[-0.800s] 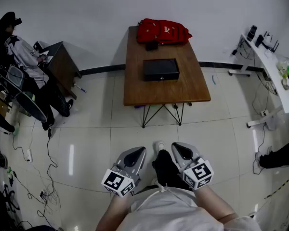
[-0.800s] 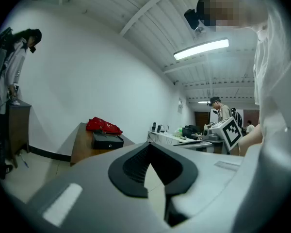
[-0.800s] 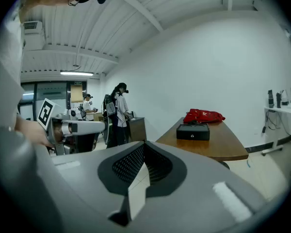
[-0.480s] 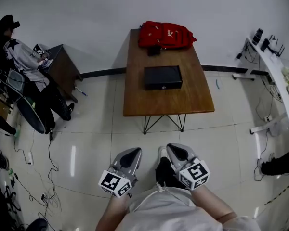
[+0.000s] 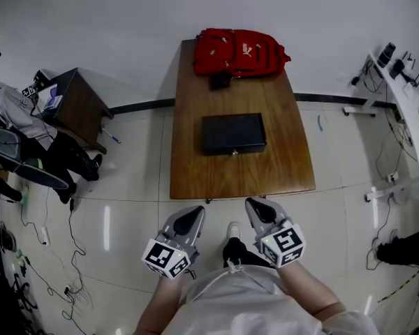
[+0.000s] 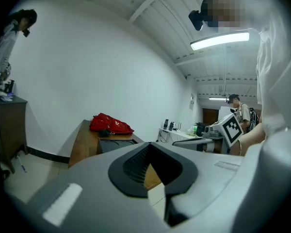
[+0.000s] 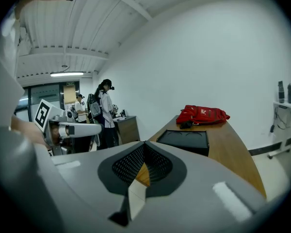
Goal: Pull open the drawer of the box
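The person stands at the near edge of the table (image 5: pixel 237 176), both tools held low at the waist. The left gripper (image 5: pixel 194 213) has its fingers (image 6: pixel 134 164) pressed together on nothing. The right gripper (image 5: pixel 255 205), just beside it at 3 o'clock, also has its fingers (image 7: pixel 128 166) together and empty. Straight ahead at 12 o'clock, well apart from both, the black box (image 5: pixel 233 133) lies flat mid-table, its drawer (image 5: pixel 233 151) shut, front towards the person. Beyond it at the far end lies a red backpack (image 5: pixel 241 51). At 10 o'clock someone sits (image 5: pixel 14 114) by a dark cabinet (image 5: pixel 80 103).
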Action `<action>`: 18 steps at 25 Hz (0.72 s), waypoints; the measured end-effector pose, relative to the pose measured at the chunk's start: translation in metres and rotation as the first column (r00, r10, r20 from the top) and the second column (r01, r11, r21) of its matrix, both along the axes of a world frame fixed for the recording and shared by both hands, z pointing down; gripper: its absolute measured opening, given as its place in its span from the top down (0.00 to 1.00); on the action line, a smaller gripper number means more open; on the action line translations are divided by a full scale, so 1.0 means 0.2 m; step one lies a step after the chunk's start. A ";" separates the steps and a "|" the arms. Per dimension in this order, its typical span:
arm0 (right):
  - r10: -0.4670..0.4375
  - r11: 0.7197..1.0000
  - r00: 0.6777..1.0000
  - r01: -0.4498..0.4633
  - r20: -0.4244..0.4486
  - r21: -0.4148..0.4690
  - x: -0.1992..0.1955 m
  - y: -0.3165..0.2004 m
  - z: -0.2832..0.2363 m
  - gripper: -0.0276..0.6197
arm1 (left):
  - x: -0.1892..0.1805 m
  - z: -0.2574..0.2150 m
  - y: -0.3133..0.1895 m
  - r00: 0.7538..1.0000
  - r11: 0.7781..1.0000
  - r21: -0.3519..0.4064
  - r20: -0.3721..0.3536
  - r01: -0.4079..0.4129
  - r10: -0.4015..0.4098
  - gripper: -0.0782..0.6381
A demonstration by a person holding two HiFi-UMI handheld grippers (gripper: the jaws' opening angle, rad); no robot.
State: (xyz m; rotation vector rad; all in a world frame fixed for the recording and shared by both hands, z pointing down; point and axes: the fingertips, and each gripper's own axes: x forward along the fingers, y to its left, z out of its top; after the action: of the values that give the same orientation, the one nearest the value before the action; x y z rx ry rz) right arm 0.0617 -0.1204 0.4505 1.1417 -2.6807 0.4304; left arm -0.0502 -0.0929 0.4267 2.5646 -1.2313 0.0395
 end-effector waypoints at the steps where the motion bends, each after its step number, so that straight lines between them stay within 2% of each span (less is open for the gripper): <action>1: 0.000 1.000 1.000 0.000 -0.010 -0.001 0.01 -0.06 0.01 0.94 | 0.00 0.01 -0.06 1.000 1.000 -0.008 0.002 0.000 0.000 0.88; 8: -0.024 1.000 0.998 0.023 -0.055 -0.013 0.02 -0.38 0.08 0.94 | 0.01 0.05 -0.38 1.000 0.999 -0.038 0.019 0.013 -0.012 0.88; 14: -0.017 1.000 0.983 0.013 -0.184 -0.022 -0.02 -0.53 0.20 0.94 | 0.02 0.09 -0.53 1.000 0.998 -0.054 0.015 -0.015 0.016 0.88; 18: 0.009 0.998 0.970 -0.025 -0.243 -0.064 -0.04 -0.62 0.31 0.94 | 0.01 0.16 -0.61 0.999 0.995 -0.088 -0.009 -0.046 0.046 0.88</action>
State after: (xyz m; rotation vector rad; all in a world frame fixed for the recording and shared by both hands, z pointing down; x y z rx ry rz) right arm 0.0532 -0.2453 0.5134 1.1201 -2.4300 0.3544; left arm -0.0488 -0.2155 0.4594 2.5143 -1.1419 0.0928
